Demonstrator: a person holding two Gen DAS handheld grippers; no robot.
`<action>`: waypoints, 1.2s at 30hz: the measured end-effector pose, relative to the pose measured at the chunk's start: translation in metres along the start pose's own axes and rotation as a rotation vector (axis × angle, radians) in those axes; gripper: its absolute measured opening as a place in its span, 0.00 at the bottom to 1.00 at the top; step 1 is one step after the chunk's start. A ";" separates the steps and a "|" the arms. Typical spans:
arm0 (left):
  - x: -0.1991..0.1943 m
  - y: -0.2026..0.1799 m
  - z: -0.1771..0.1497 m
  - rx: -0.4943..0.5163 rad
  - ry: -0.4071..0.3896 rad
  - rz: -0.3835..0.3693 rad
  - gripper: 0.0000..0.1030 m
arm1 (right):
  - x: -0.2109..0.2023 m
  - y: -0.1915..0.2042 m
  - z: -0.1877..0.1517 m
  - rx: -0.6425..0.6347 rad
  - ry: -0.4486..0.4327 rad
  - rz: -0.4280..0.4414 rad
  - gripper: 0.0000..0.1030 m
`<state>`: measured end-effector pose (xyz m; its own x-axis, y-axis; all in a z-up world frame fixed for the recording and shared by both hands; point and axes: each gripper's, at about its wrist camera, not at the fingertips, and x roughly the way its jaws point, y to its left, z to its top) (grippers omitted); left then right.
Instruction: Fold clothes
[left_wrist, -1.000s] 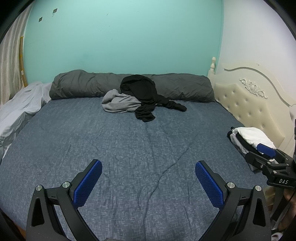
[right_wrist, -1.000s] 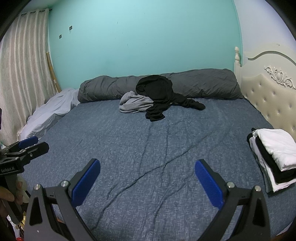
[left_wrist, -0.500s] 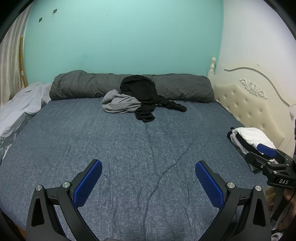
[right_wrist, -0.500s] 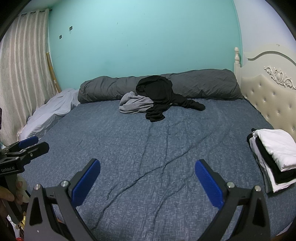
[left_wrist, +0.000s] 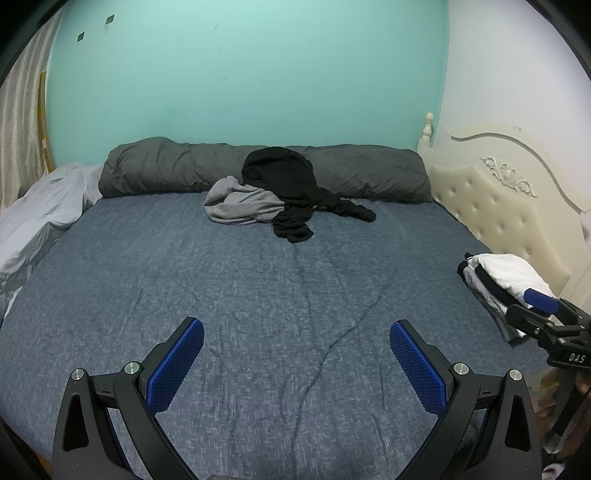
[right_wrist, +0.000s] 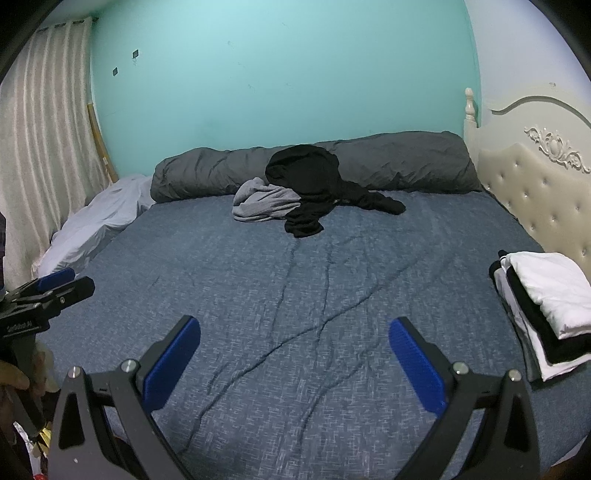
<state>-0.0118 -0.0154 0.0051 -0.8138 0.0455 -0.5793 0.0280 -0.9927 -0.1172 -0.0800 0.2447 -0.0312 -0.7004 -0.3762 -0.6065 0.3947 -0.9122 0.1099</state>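
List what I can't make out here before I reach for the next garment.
- Crumpled grey garment: its right part lies under the crumpled black garment in both views; types unreadable.
- Folded stack of white and black clothes: piece count hidden; the open right gripper overlaps it in the left view.
- Open left gripper: nothing held.

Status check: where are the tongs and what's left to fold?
Left tongs and right tongs open, empty, low over the bed. Black garment and grey garment unfolded by the bolster. Folded stack at right. Path clear.
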 end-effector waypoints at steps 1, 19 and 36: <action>0.004 0.001 0.001 -0.002 0.001 -0.001 1.00 | 0.004 -0.003 0.001 0.000 0.005 -0.001 1.00; 0.176 0.027 0.037 -0.005 0.039 0.041 1.00 | 0.187 -0.045 0.048 -0.053 0.077 0.012 1.00; 0.333 0.096 0.077 -0.081 0.144 0.077 1.00 | 0.418 -0.027 0.130 -0.070 0.173 0.086 1.00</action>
<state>-0.3249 -0.1038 -0.1374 -0.7162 -0.0091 -0.6979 0.1382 -0.9820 -0.1290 -0.4610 0.0908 -0.1849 -0.5519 -0.4133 -0.7243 0.4936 -0.8620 0.1157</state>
